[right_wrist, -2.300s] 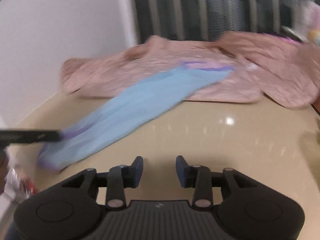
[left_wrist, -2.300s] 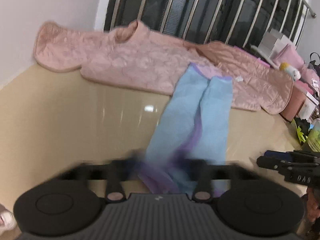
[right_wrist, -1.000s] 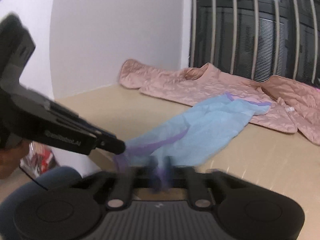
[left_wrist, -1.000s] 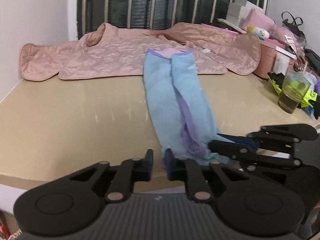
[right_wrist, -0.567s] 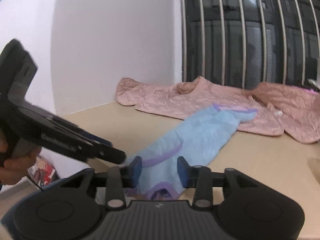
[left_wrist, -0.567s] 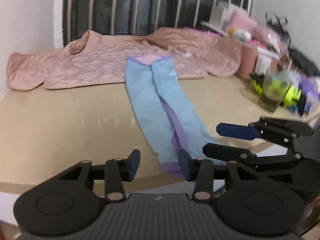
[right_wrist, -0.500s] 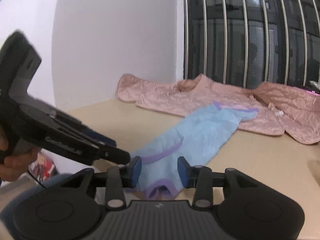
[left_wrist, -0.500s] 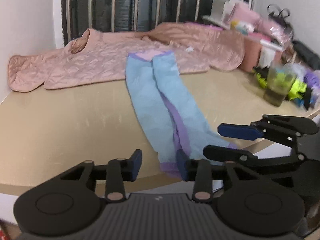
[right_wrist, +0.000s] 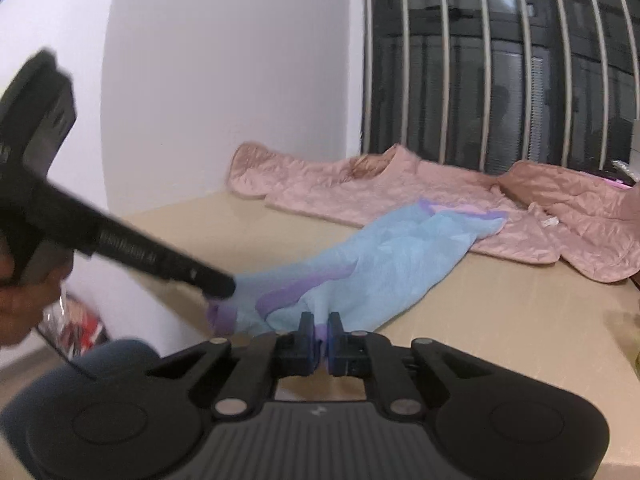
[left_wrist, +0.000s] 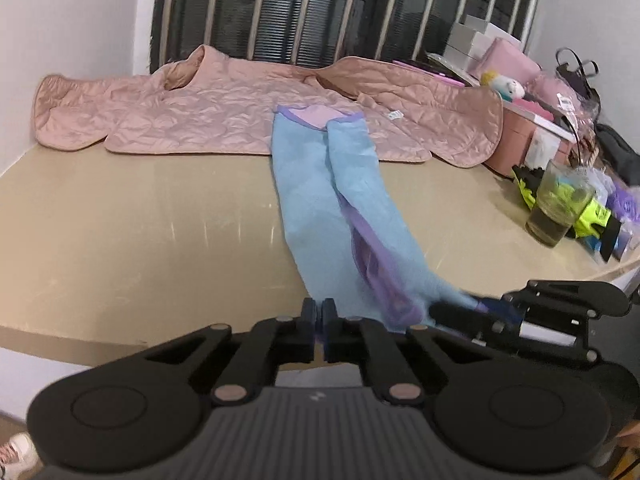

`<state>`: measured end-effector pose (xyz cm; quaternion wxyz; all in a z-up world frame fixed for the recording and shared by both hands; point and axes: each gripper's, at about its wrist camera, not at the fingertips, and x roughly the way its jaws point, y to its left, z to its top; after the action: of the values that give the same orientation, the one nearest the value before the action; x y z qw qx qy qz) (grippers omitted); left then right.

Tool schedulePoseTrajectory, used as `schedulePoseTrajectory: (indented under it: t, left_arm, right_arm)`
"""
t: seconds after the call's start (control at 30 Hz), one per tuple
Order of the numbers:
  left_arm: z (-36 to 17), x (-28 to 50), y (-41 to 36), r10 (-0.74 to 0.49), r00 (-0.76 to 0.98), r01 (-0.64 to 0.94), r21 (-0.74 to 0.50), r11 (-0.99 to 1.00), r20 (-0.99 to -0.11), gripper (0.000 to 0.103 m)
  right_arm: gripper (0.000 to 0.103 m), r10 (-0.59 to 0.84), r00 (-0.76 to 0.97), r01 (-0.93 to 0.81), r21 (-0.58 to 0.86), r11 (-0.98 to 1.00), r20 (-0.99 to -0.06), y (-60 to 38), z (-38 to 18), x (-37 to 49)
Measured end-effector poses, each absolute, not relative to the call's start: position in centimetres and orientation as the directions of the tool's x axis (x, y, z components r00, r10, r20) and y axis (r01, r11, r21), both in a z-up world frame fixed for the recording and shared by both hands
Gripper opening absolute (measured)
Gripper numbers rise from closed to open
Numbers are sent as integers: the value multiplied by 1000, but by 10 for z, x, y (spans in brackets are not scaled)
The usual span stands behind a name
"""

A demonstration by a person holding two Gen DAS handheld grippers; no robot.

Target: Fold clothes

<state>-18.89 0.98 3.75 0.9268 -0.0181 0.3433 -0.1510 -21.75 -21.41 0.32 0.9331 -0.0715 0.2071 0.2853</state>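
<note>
Both hand-held grippers, left (left_wrist: 319, 312) and right (right_wrist: 319, 326), apparently clamped on blue trousers (left_wrist: 320, 184) cuffs; thin hem could slip free during lift.

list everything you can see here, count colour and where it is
trousers: 1, light blue with purple trim, lengthwise on the table, waist lying on the jacket, cuffs at the near edge
jacket: 1, pink quilted, spread along the table's far side
table: 1, beige, glossy
glass: 1, clear with greenish drink, table's right side
boxes: several, pink and white, far right by the window
window bars: many, pale metal, behind the table
left tool: 1, black, shut on the left cuff of the trousers
right tool: 1, black, shut on the right cuff of the trousers
hand: 1, holding the left tool
</note>
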Motion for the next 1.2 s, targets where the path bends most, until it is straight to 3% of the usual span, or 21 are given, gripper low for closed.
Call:
schedulePoseTrajectory:
  t: [0.07,0.13,0.2,0.23,0.37,0.47,0.6,0.67,0.73,0.77,0.83,1.03,1.1,1.17,1.2]
  left_arm:
    - [36,-193,7,-288,719,307,-82,948,-633,26]
    - [38,-200,10,-314,732,366,-40,930,-605,38]
    - [43,-207,15,-366,737,440,-7,898,-569,44]
    - [45,-208,14,-387,731,478,17,878,-562,49]
    - [41,-209,2,-459,708,621,163,767,-537,49]
    - [28,-209,-6,-458,684,666,230,710,-568,49]
    - [13,-213,4,-531,626,727,179,663,-571,51]
    - [8,-214,12,-542,635,722,174,670,-551,51]
    - [7,-219,17,-536,683,697,220,683,-496,54]
    - [7,-225,18,-550,697,697,252,671,-460,65]
    - [4,-236,17,-591,696,716,327,617,-409,76]
    - [-16,-250,-12,-569,737,660,570,490,-365,72]
    - [-16,-248,-15,-575,736,659,571,490,-357,57]
    - [-13,-246,-15,-591,717,681,550,483,-369,28]
    - [-13,-244,-16,-595,707,692,546,473,-381,20]
  right_arm:
    - [13,494,735,-583,-59,811,-465,-207,0,-221]
    - [25,491,739,-604,-131,786,-461,-204,2,-230]
    - [43,501,750,-621,-201,757,-431,-204,8,-238]
    - [43,505,752,-628,-228,744,-424,-203,11,-238]
    - [43,529,715,-682,-288,672,-458,-194,16,-224]
    - [43,524,684,-720,-350,600,-508,-183,13,-220]
    - [42,530,654,-753,-395,527,-539,-176,-1,-227]
    - [36,504,679,-733,-450,510,-534,-168,-12,-228]
    - [18,491,714,-699,-480,529,-499,-165,-17,-227]
    - [13,495,717,-696,-462,550,-491,-167,-16,-226]
    - [8,509,699,-710,-401,579,-503,-172,-8,-223]
    - [8,576,674,-721,-244,648,-463,-199,23,-227]
    - [8,604,659,-731,-194,654,-449,-207,33,-230]
    - [8,634,629,-752,-146,643,-451,-215,41,-233]
    - [8,641,621,-759,-140,636,-451,-217,43,-235]
